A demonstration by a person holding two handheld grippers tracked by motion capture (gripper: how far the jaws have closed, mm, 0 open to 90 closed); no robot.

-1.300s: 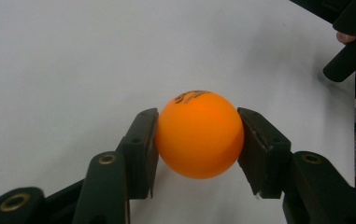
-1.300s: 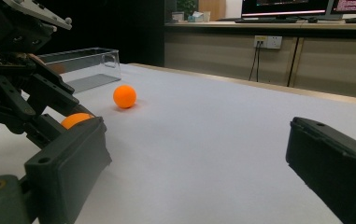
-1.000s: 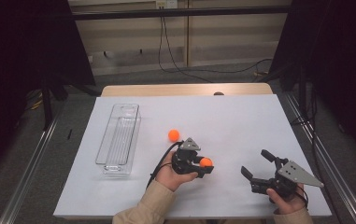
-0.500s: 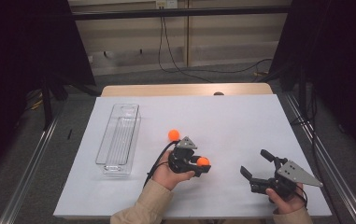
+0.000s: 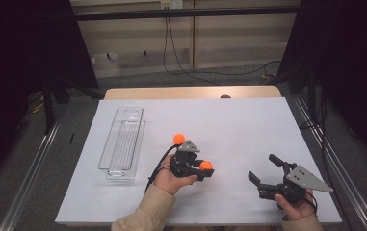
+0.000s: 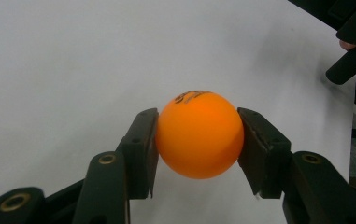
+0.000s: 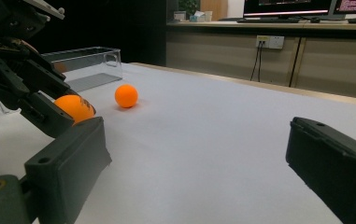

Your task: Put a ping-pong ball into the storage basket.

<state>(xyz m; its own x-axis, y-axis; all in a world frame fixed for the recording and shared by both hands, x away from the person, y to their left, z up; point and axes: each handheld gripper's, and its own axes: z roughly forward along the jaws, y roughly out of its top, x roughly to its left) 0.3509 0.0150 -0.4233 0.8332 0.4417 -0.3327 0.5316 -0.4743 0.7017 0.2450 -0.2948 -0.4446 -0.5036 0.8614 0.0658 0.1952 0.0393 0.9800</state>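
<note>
A clear plastic tray (image 5: 122,144) lay left of the left tongs (image 5: 205,168), which were clamped on an orange ping-pong ball (image 6: 199,134); a second ball (image 5: 178,138) rested just behind them. The right tongs (image 5: 265,169) stood apart, well to their right.

White table (image 5: 248,120) bears clear tray (image 5: 122,144), orange ball (image 5: 178,138).

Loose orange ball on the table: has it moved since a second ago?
No. The loose orange ball lies at the same spot right of the clear tray.
</note>
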